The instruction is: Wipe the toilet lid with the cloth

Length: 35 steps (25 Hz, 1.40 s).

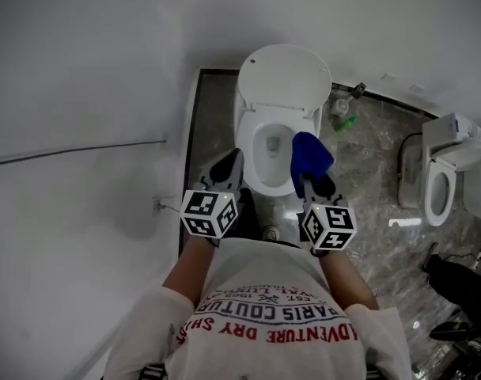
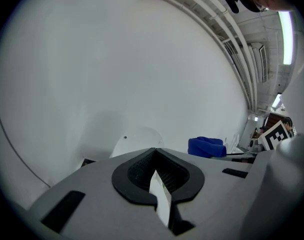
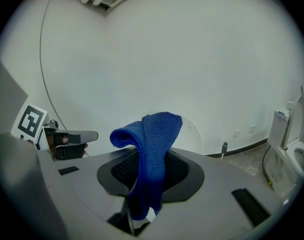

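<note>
Cloth (image 3: 153, 149) upright, top flops toward L gripper (image 2: 156, 171) | R gripper (image 3: 144, 184) fingers clamp it | L fingers together

In the head view the blue cloth (image 1: 310, 158) covers the jaw tips of the right gripper (image 1: 313, 185) and part of the right rim of the toilet bowl (image 1: 260, 129). The person's shirt (image 1: 272, 323) is cut off by the bottom edge, the second toilet (image 1: 450, 172) by the right edge. The green thing (image 1: 345, 123) on the floor is too small to name, as are the dark shapes (image 1: 454, 291) at lower right. In the left gripper view the body of the left gripper (image 2: 154, 173) hides all but the top arc of the toilet lid (image 2: 136, 140). In the right gripper view the cloth's lower end drops out of sight between the jaws.
</note>
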{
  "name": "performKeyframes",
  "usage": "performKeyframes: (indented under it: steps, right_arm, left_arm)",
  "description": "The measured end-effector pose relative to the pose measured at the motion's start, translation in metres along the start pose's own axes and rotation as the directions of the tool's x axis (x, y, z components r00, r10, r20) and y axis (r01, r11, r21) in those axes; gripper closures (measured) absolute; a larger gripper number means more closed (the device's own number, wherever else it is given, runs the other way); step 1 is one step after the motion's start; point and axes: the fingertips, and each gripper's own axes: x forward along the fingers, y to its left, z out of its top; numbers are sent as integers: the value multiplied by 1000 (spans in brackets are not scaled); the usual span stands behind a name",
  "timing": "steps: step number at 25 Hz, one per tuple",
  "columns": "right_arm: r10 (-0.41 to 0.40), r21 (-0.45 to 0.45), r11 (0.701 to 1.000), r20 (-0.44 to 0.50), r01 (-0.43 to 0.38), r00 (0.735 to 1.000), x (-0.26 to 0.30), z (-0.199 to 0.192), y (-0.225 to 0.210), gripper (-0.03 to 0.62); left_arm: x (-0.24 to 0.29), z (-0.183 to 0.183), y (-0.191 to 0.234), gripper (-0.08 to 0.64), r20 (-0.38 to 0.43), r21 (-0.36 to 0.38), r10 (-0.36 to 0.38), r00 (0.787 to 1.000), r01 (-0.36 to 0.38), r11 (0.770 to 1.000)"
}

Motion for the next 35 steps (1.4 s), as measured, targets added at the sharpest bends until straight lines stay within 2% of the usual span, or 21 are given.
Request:
performKeyframes:
  steps: [7,13,21,26,31,35]
  right_arm:
    - [-21,3,1000,6,21,1000,115,55,-5,494]
    - [-12,23,1000,41,11,999,198,81,0,494]
    - [47,-34,998,37,-45,998,290,74,-6,494]
    - [116,-18,993,35,-115,993,343,60,-12,494]
    - [212,-56,976,16,-210,977,389,40,-1,494]
    - [234,-79,970,16,-232,972,411,26,6,494]
  left_arm:
    - [101,52,63,554,-67,14,-64,996,65,998]
    - [161,63,108,554,-99,13,-83,992,85,996]
    - [214,35,153,554,-151,-39,-61,987,56,998]
    - [247,18,169,554,-156,-22,-49,987,46,999]
    - [269,1,198,554,-161,-58,10,987,-20,998]
    - [270,-17,210,554,-180,-73,38,983,-52,996]
